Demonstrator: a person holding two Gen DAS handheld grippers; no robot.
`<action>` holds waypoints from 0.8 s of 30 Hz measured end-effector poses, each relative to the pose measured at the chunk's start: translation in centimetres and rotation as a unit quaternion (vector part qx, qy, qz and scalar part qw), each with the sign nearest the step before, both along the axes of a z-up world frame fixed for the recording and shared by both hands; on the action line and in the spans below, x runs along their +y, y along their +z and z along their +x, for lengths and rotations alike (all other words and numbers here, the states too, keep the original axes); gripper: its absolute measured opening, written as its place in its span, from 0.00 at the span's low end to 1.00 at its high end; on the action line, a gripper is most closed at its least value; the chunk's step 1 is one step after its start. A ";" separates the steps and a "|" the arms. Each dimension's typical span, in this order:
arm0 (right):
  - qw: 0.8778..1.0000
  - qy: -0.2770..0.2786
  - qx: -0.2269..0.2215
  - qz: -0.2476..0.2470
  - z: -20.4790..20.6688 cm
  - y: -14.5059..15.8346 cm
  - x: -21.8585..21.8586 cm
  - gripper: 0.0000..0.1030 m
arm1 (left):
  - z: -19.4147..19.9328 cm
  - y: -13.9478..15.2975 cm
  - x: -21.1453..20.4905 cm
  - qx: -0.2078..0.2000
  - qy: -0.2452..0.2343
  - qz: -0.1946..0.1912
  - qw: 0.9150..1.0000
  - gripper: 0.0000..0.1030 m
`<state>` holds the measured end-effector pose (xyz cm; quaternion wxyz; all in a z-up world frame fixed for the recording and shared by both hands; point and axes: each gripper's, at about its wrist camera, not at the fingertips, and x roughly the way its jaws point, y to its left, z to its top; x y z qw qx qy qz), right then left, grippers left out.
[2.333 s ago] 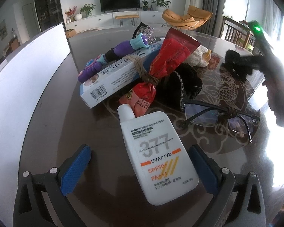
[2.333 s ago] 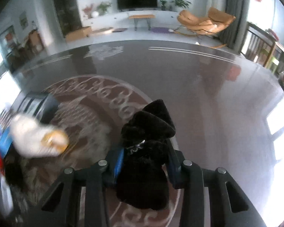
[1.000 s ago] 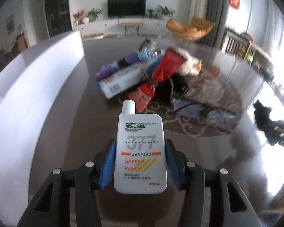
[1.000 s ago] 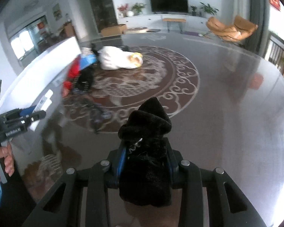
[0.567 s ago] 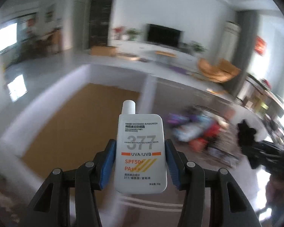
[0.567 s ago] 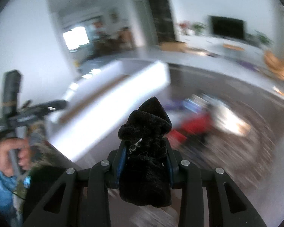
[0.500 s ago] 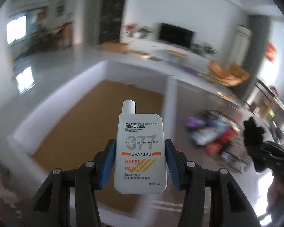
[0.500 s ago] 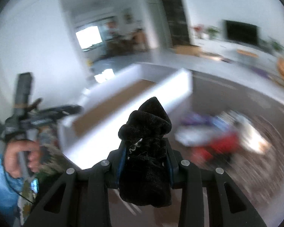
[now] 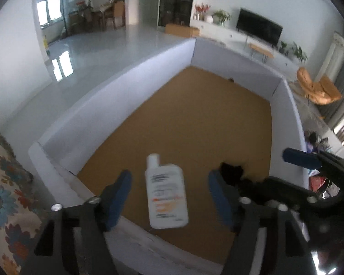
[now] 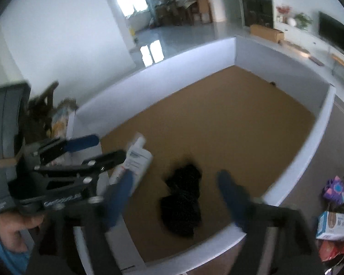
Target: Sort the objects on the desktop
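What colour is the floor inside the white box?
Tan-brown inside the box; the left wrist view shows it best.

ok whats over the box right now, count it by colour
white: 1, the sunscreen bottle
black: 1, the fuzzy black item
total: 2, both between open jaws over the white-walled box, which has a brown floor
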<state>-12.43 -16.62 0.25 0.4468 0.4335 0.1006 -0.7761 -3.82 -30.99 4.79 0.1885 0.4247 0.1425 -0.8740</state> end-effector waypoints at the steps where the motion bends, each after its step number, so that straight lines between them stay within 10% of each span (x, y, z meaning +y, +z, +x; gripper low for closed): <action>1: 1.000 -0.007 0.003 -0.023 0.2 0.6 1.1 0.80 | 0.4 0.3 0.3 0.010 0.003 -0.005 1.000 0.70; 8: 0.986 -0.070 0.128 -0.075 2.2 4.1 13.1 0.97 | 0.5 4.2 7.9 0.084 -0.070 0.002 0.994 0.77; 13: 0.967 -0.151 0.202 -0.013 3.9 3.0 24.1 0.98 | -0.2 4.7 17.8 0.115 -0.173 0.033 0.978 0.95; 24: 0.928 -0.336 0.116 0.114 5.2 -6.9 46.3 0.98 | -5.6 -5.7 29.7 0.042 -0.217 0.049 0.974 0.95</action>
